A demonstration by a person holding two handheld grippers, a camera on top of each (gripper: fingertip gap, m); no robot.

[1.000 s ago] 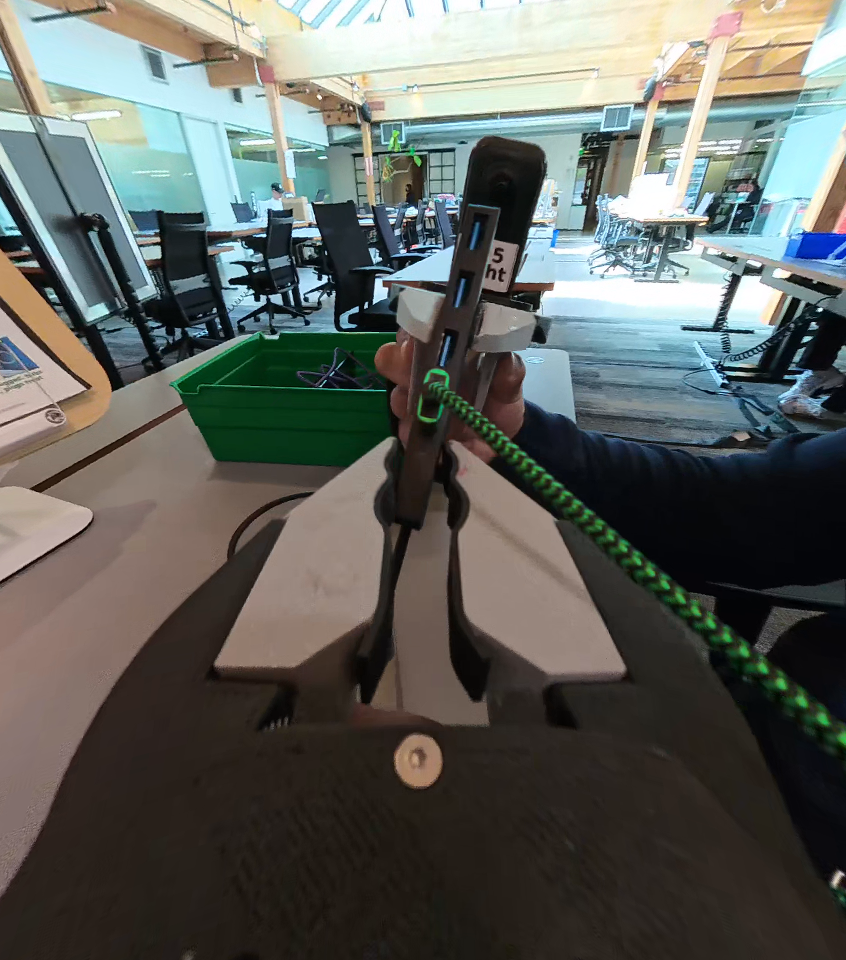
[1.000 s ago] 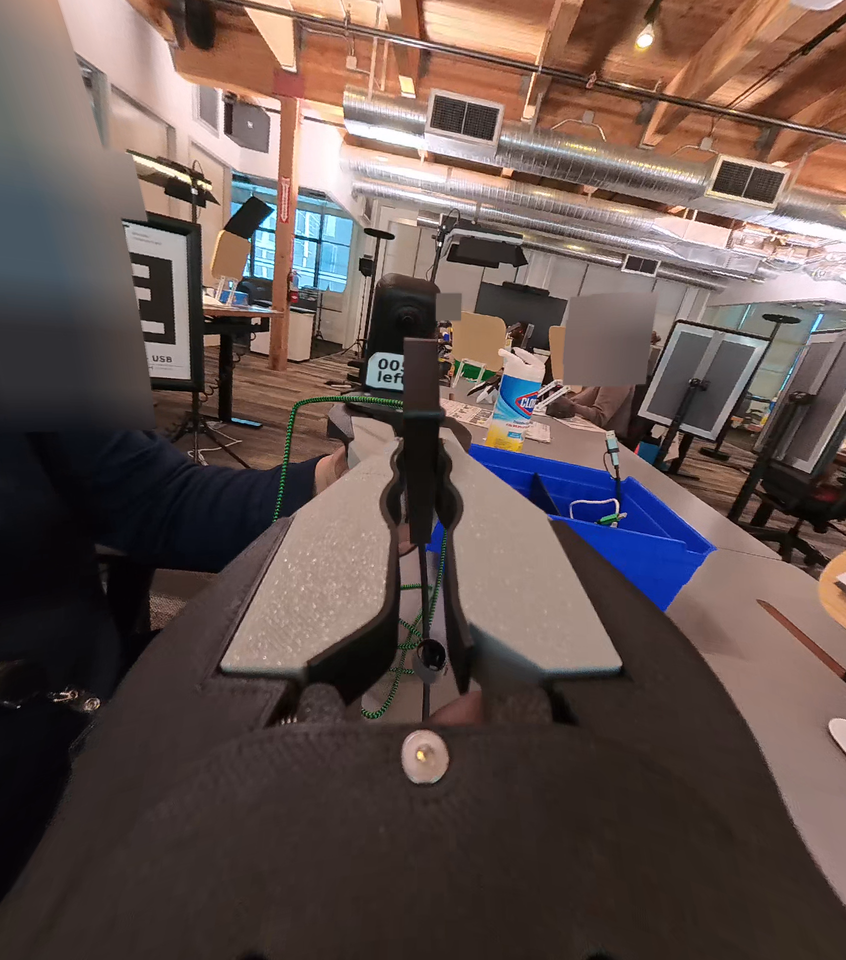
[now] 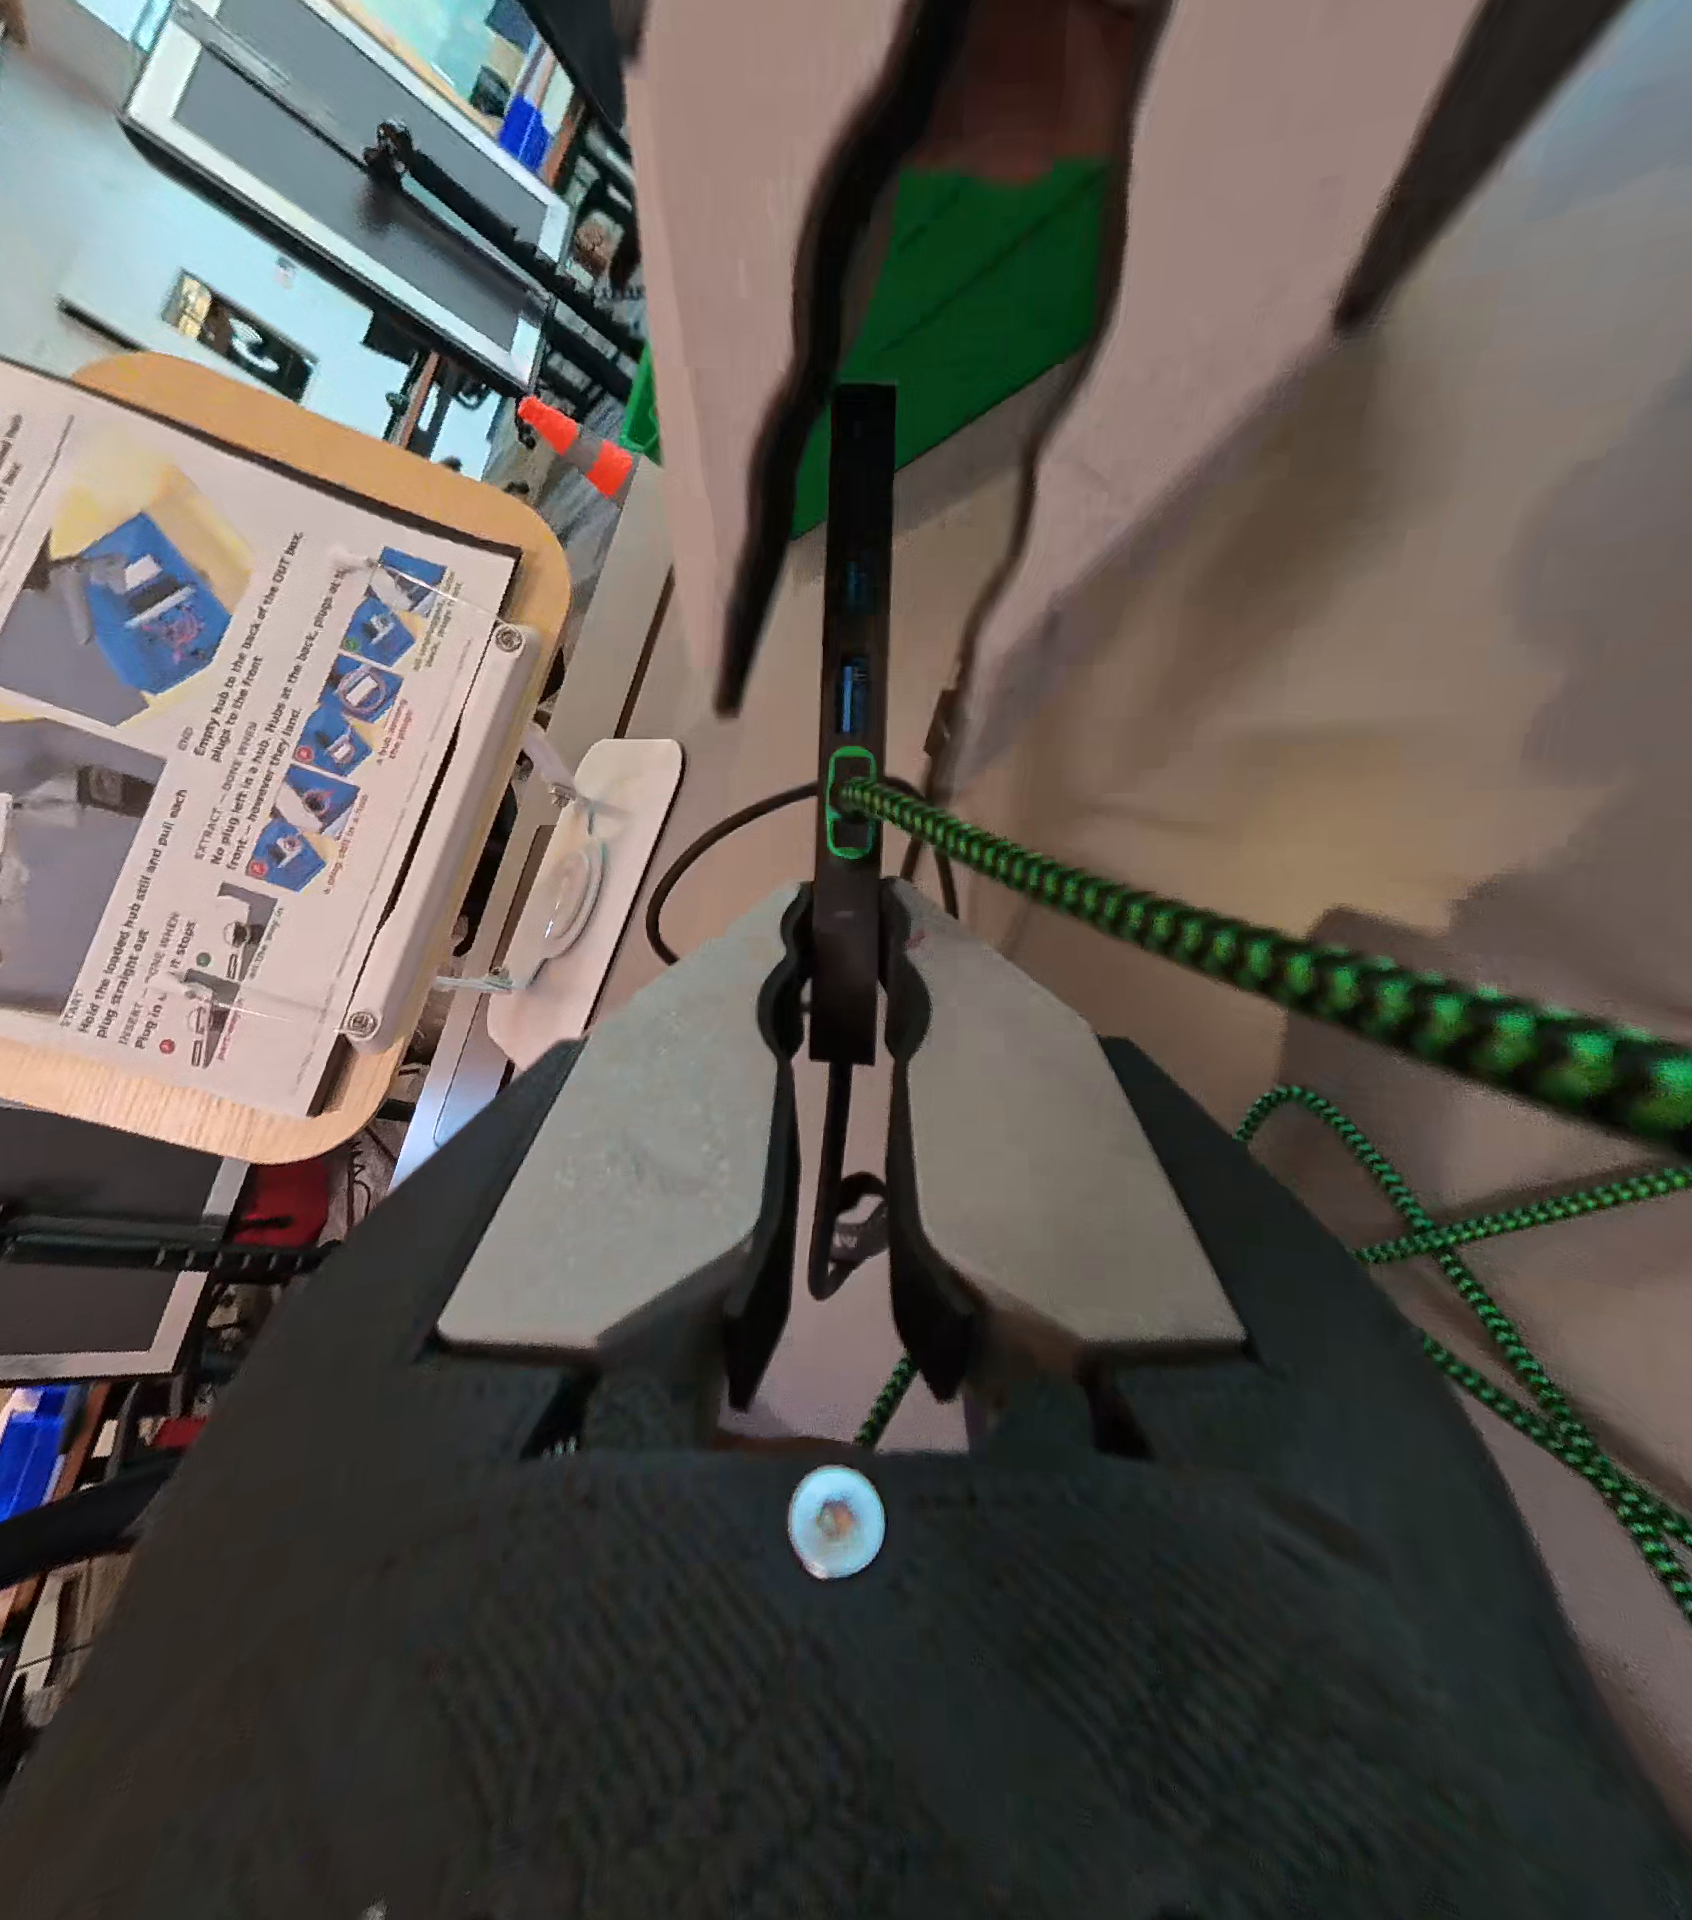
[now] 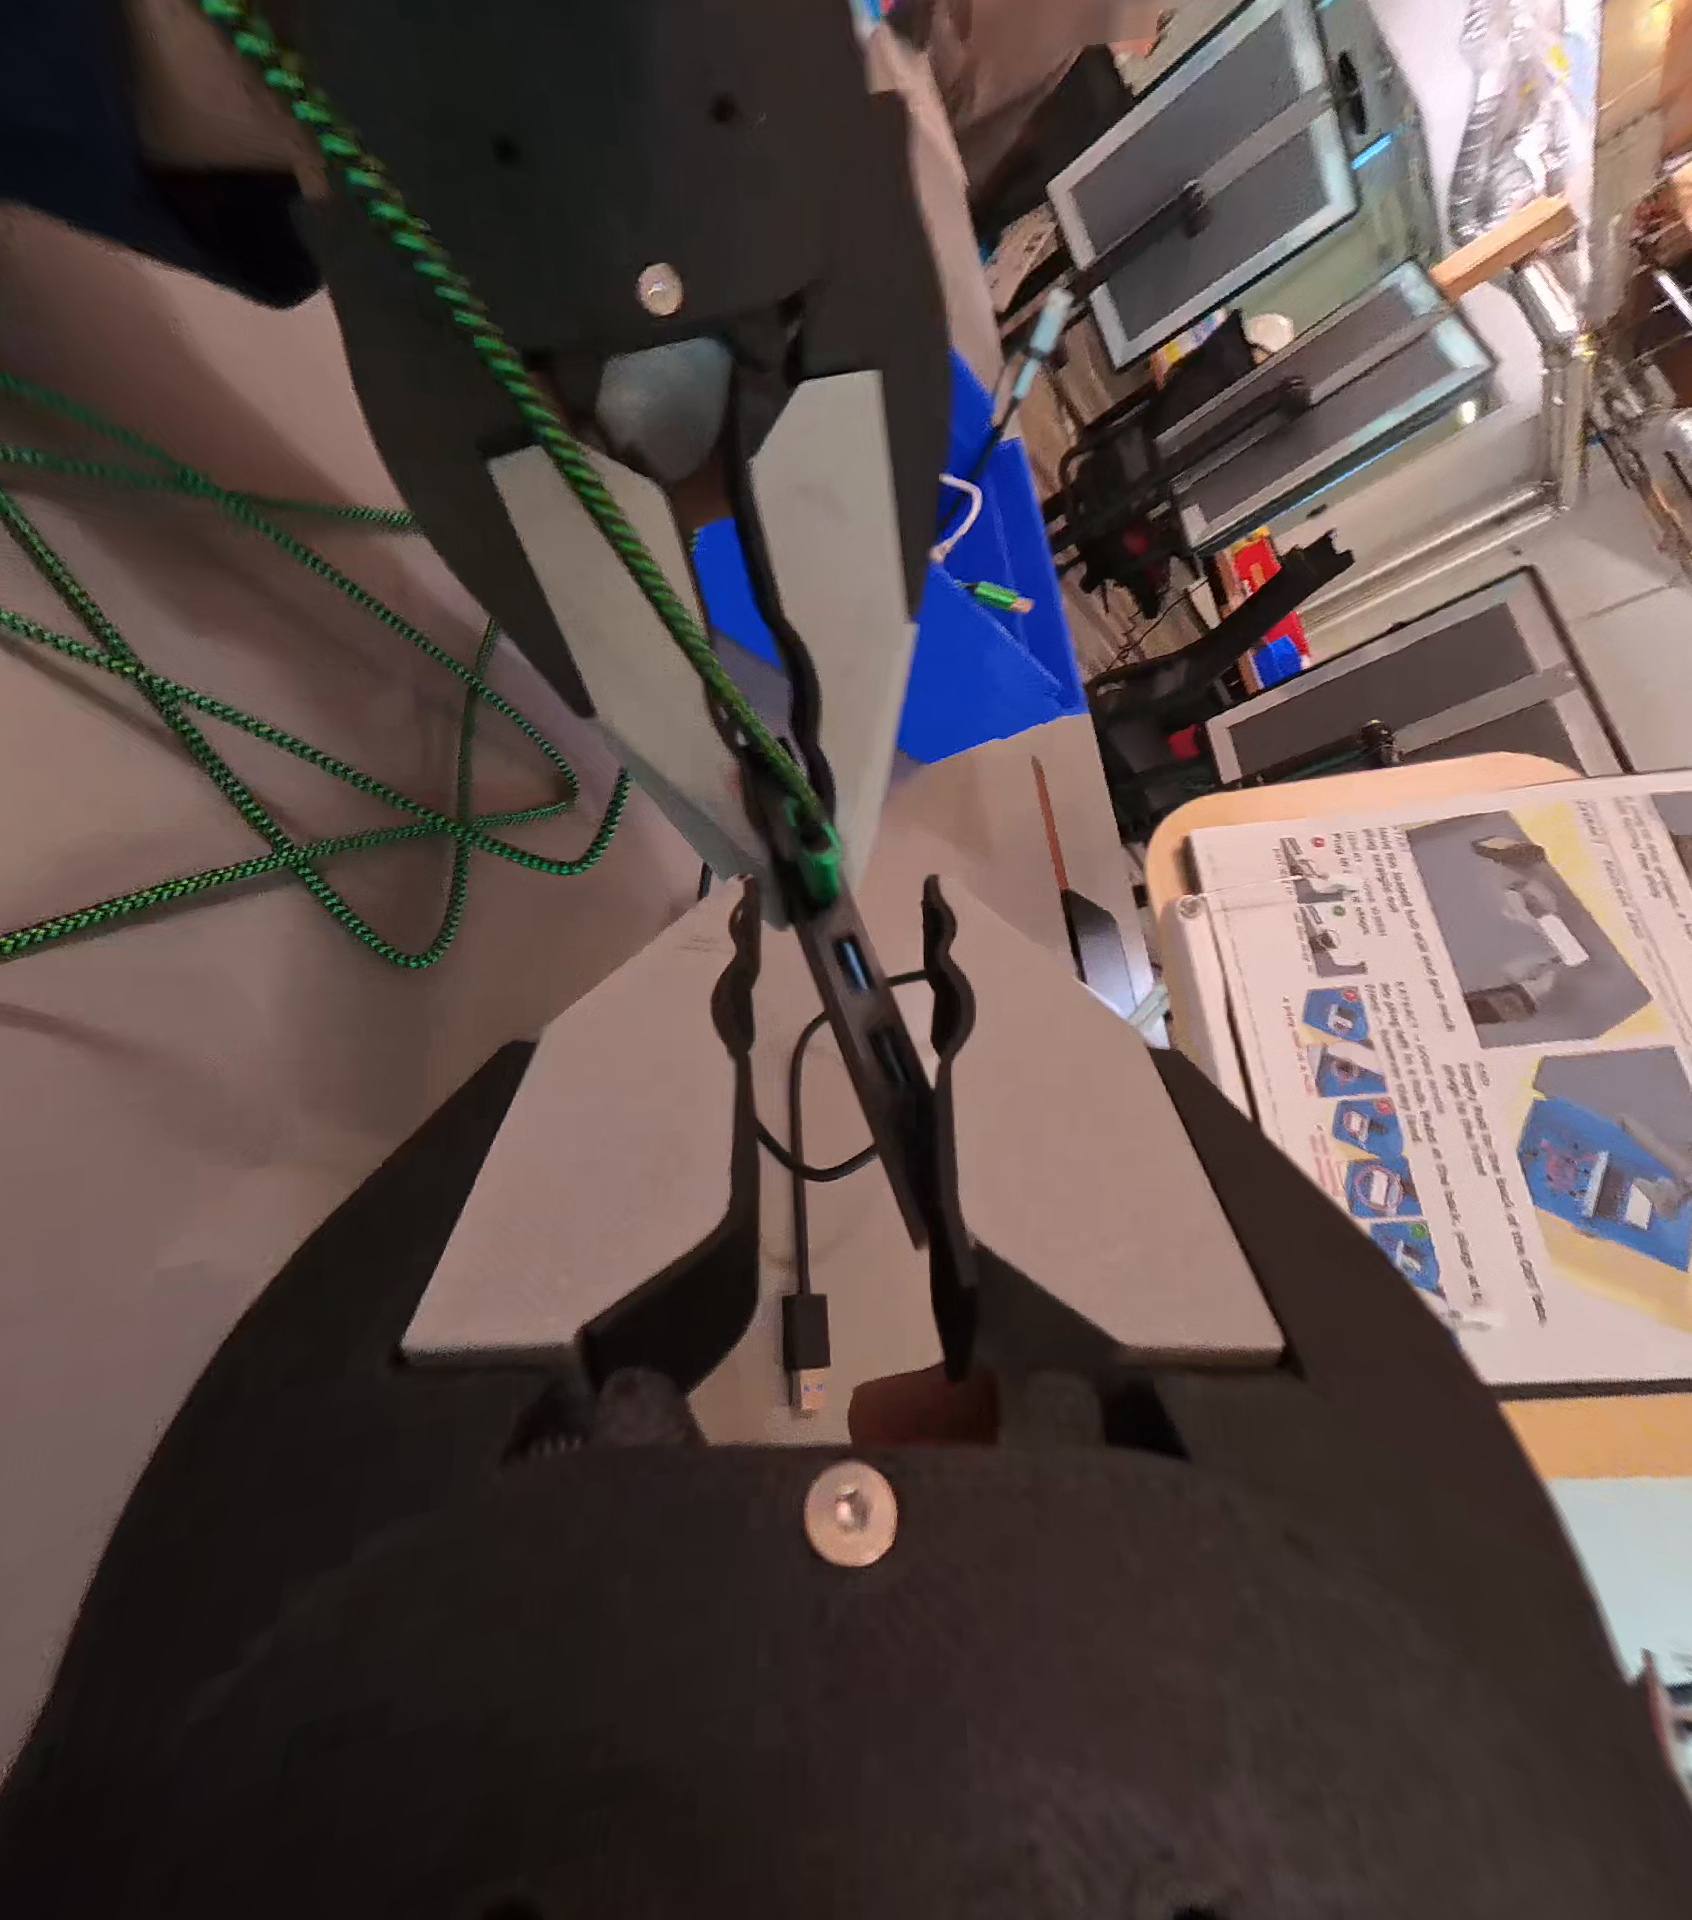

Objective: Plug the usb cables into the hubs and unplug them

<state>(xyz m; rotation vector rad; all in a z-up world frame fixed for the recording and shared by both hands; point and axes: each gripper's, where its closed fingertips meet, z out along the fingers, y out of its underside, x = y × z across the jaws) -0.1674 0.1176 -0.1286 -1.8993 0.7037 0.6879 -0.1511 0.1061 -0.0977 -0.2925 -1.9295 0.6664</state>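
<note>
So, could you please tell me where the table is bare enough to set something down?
The widest bare table lies left of the right gripper, below the green cable loops in its view. Crowded: the instruction board on the right, the blue bin ahead, and the hub with its black lead between its open jaws.
</note>
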